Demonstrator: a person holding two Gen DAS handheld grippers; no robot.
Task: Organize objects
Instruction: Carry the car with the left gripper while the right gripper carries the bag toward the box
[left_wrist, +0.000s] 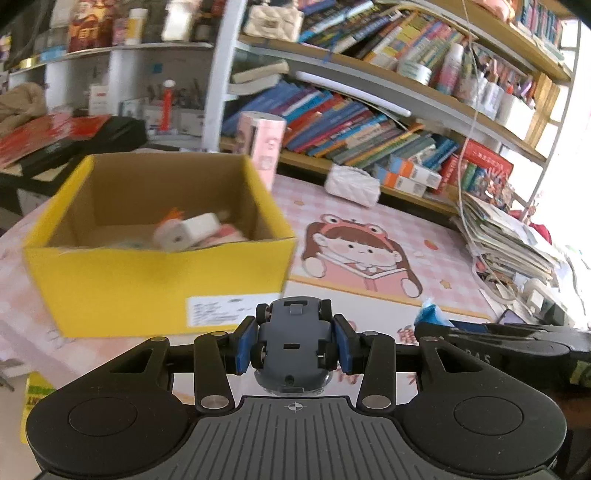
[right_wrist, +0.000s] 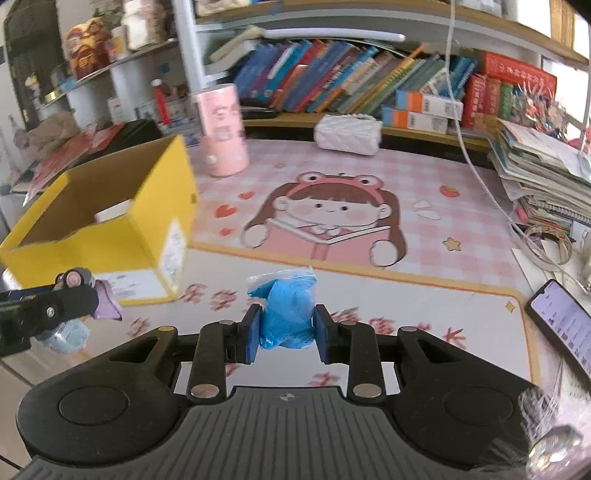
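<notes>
My left gripper (left_wrist: 293, 341) is shut on a grey toy car (left_wrist: 293, 332) held belly-up, wheels against the blue pads, just in front of the yellow cardboard box (left_wrist: 159, 291). Inside the box lie a white paper roll (left_wrist: 177, 234) and other small items. My right gripper (right_wrist: 287, 330) is shut on a blue plastic bag (right_wrist: 286, 314), held above the pink desk mat (right_wrist: 424, 295), to the right of the yellow box (right_wrist: 122, 236). The left gripper with the car shows at the left edge of the right wrist view. The right gripper (left_wrist: 498, 341) appears at the right of the left wrist view.
A pink cylindrical container (right_wrist: 221, 129) stands behind the box. A white quilted pouch (right_wrist: 347, 134) lies by the bookshelf (right_wrist: 351, 77). A stack of papers (right_wrist: 539, 177) and a phone (right_wrist: 565, 325) sit at the right. A cable (right_wrist: 461, 129) hangs down.
</notes>
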